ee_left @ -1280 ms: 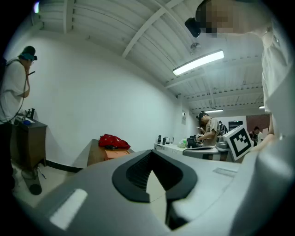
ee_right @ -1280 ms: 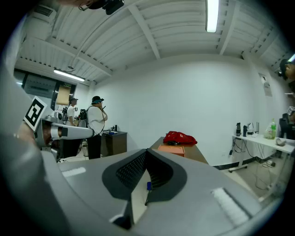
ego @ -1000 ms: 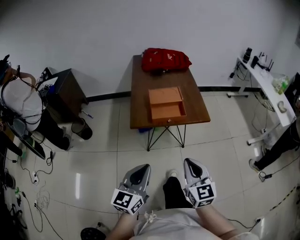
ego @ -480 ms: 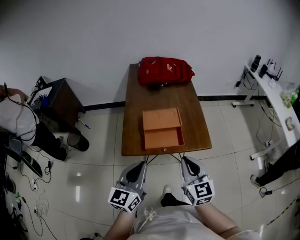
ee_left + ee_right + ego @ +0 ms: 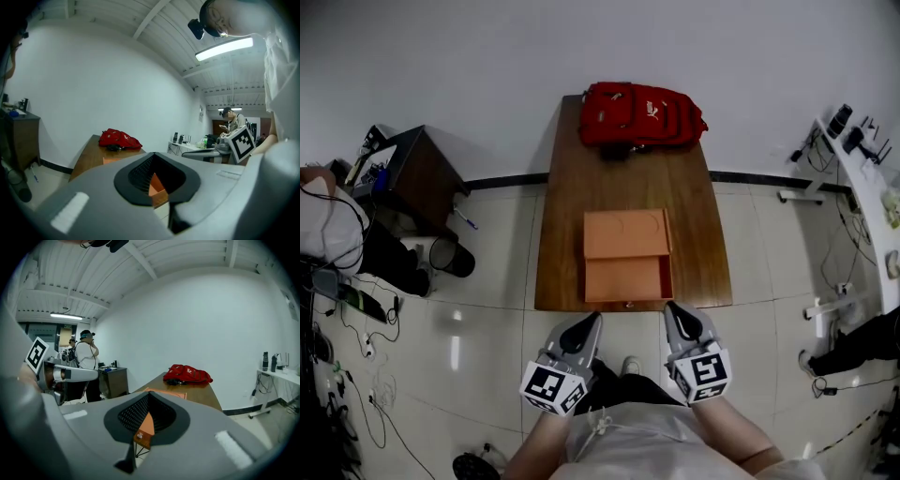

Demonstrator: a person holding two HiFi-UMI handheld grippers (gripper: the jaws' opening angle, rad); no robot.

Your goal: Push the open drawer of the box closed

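Observation:
An orange box (image 5: 626, 233) sits on the brown table (image 5: 572, 187), its open drawer (image 5: 627, 278) pulled out toward the near edge, with a small knob (image 5: 628, 304) on its front. My left gripper (image 5: 589, 322) hovers just off the table's near edge, left of the drawer front, jaws together and holding nothing. My right gripper (image 5: 673, 310) is level with it to the drawer's right, also shut and empty. In the right gripper view the drawer (image 5: 143, 433) shows through the notch between the jaws. The left gripper view shows the drawer's orange corner (image 5: 156, 186) the same way.
A red backpack (image 5: 639, 114) lies at the table's far end against the wall. A dark side cabinet (image 5: 417, 176) and a black bin (image 5: 450, 255) stand to the left, with a person (image 5: 328, 225) and floor cables beyond. A white desk (image 5: 874, 197) runs along the right.
I have walked up to the table: the box and drawer have come much closer, and both grippers now sit at the near edge beside the drawer front. Both stayed shut.

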